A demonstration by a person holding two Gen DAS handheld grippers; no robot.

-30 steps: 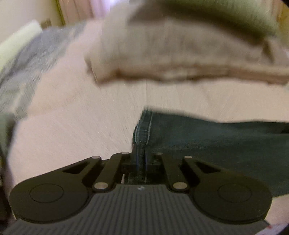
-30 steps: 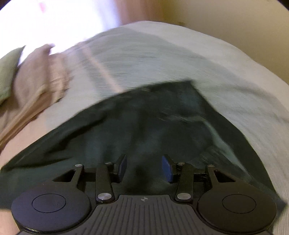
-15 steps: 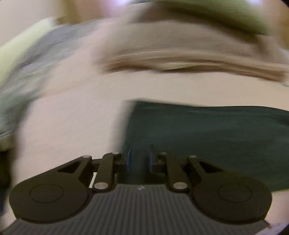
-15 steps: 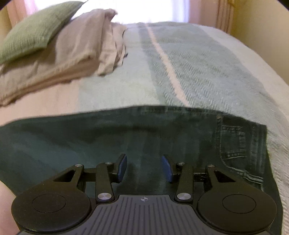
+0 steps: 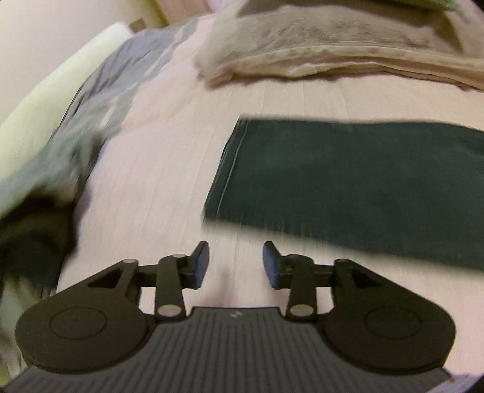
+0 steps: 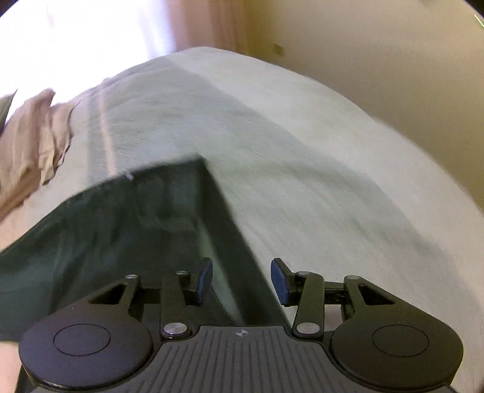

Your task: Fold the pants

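On the bed [image 5: 169, 169], dark pants [image 5: 348, 175] lie flat and released, the left tool [image 5: 236, 266], which pinched their hem a second ago, now opening empty, right tool [image 6: 242, 281] spread empty over the waistband: fold apparently laid.

A wide bed [image 5: 169, 169] fills the room, spread with a pale pink cover on one side and a grey-green woven blanket [image 6: 272, 157] with a light stripe on the other. Folded beige bedding [image 5: 332, 51] is piled near the head, and a rumpled grey quilt [image 5: 121, 78] lies along the bed's edge beside a pale yellow-green pillow [image 5: 54, 99]. Cream walls [image 6: 378, 66] enclose the room. Strong daylight floods in through a window [image 6: 75, 39] hung with pinkish curtains [image 6: 199, 24].
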